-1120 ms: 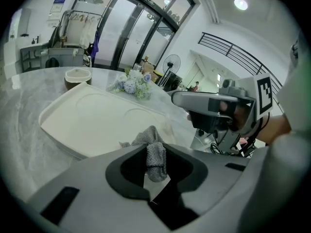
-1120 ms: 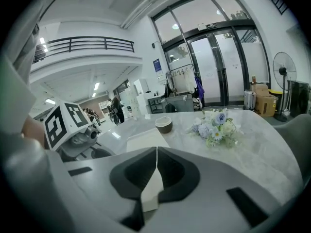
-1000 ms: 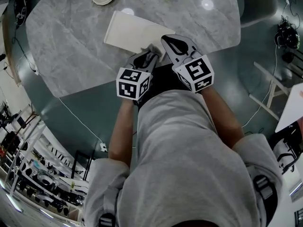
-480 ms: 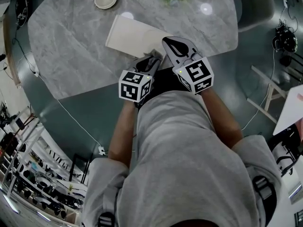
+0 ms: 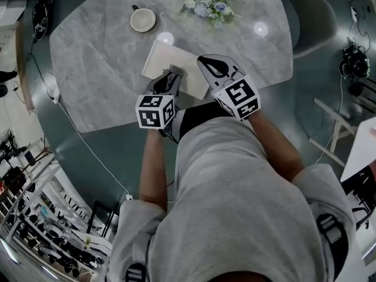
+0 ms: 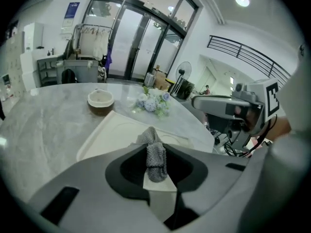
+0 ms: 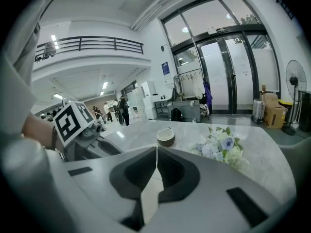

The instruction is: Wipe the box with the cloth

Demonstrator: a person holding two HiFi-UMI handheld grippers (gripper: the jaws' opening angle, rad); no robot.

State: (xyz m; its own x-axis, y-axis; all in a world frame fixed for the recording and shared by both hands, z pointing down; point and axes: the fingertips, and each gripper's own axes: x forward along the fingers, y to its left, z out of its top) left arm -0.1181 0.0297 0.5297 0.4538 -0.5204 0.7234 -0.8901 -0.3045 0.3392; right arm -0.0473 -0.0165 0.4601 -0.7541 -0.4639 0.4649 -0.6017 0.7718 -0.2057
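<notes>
**Head view:** The box (image 5: 170, 60) lay flat on the table (image 5: 100, 69), toward the edge nearest us. A bowl (image 5: 143, 20) and flowers (image 5: 208, 4) sat beyond it, apart from it. The L gripper (image 5: 174, 72) had its tips over the box's near-left part. The R gripper (image 5: 204, 59) was just beside it, over the near-right part.

**Left gripper view:** The jaws were clamped on the cloth (image 6: 154, 152), a grey knit wad pinched between them w/ its loose end bunched up past the tips. The box's pale top spread just ahead & below. We couldn't tell whether the cloth was touching it. The R gripper showed off to the right, above the table.

**Right gripper view:** The jaws were pressed together w/ nothing between them. The bowl and flowers stood ahead, and the L gripper showed at the left edge. No box was visible here.

**Our read:** This looked like the very start of the wipe, approx. nothing cleaned yet. To do it well:
- Tilt the L gripper down so the loose end of the cloth meets the box, not the hard jaw tips.
- Keep the pinch firm so the wad doesn't slip out.
- Use long overlapping strokes, near edge to far edge, w/ light even pressure.
- The box looked light & could slide toward the bowl, so the R gripper should prob. press down on a corner to steady it.
</notes>
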